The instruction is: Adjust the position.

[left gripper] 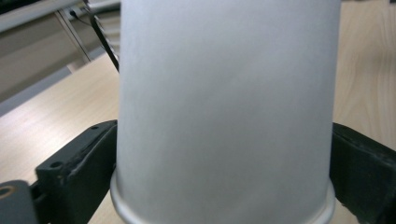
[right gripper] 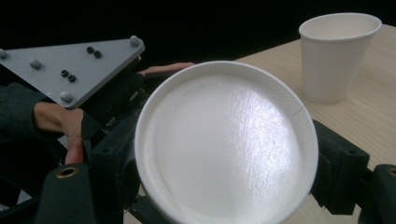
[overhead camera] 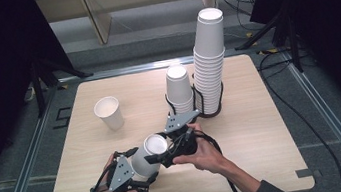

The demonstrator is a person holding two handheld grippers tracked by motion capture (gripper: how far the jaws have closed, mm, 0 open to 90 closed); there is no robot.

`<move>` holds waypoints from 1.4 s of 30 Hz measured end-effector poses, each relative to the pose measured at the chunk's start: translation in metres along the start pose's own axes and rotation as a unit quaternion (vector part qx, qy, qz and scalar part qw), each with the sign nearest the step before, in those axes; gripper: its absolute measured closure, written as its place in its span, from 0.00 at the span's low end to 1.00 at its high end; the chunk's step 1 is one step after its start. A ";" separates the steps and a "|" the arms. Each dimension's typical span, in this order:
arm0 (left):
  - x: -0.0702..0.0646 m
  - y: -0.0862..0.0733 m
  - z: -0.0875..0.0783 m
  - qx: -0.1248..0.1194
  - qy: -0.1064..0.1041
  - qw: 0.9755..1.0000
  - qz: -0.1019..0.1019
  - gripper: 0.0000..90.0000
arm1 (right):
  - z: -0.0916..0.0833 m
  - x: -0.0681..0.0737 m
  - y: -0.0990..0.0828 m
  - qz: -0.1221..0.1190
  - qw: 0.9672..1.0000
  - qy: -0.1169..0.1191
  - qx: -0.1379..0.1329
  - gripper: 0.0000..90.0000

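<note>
A white paper cup [overhead camera: 143, 161] is held tilted above the table's front middle, its base toward the right. My left gripper [overhead camera: 141, 170] is shut on its wall near the rim; in the left gripper view the cup [left gripper: 224, 102] stands between the two black jaws of the left gripper [left gripper: 224, 154]. My right gripper [overhead camera: 158, 147] grips the base end. In the right gripper view the cup's recessed base [right gripper: 224, 144] sits between the jaws of the right gripper [right gripper: 224, 158], with the left gripper's grey plate [right gripper: 70, 70] behind. Whether it is one cup or nested ones I cannot tell.
A single white cup [overhead camera: 109, 113] [right gripper: 336, 56] stands upright at the left of the wooden table [overhead camera: 265, 138]. A black wire holder [overhead camera: 211, 112] at the back middle carries a short inverted cup stack [overhead camera: 179, 88] and a tall one [overhead camera: 209, 55].
</note>
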State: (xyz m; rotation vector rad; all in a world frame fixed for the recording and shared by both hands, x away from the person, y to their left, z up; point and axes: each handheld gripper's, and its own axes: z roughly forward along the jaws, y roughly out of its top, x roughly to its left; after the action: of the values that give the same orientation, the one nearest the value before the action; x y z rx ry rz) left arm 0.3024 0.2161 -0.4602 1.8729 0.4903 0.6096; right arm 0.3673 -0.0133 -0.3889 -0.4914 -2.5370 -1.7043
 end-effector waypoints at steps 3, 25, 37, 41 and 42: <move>0.002 -0.002 -0.002 -0.020 0.002 1.000 -0.021 0.03 | -0.004 0.001 0.003 0.021 1.000 0.007 -0.016 0.26; 0.004 0.002 -0.005 -0.033 -0.005 0.999 -0.026 0.09 | -0.007 -0.017 -0.004 0.091 0.994 0.051 -0.038 0.24; 0.009 0.002 -0.007 0.039 -0.015 0.999 0.005 0.11 | -0.022 -0.010 0.010 0.001 1.000 0.004 0.029 0.18; 0.009 0.002 -0.008 0.072 -0.018 0.997 0.027 0.11 | -0.026 -0.003 0.015 -0.053 0.996 -0.021 0.073 0.18; 0.008 0.002 -0.007 0.076 -0.016 0.996 0.035 0.11 | -0.026 -0.002 0.016 -0.063 0.994 -0.021 0.081 0.18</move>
State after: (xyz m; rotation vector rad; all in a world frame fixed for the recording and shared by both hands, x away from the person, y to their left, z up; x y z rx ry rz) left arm 0.3044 0.2254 -0.4545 2.0473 0.4620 0.6009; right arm 0.3700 -0.0324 -0.3648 -0.3669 -2.7609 -1.5200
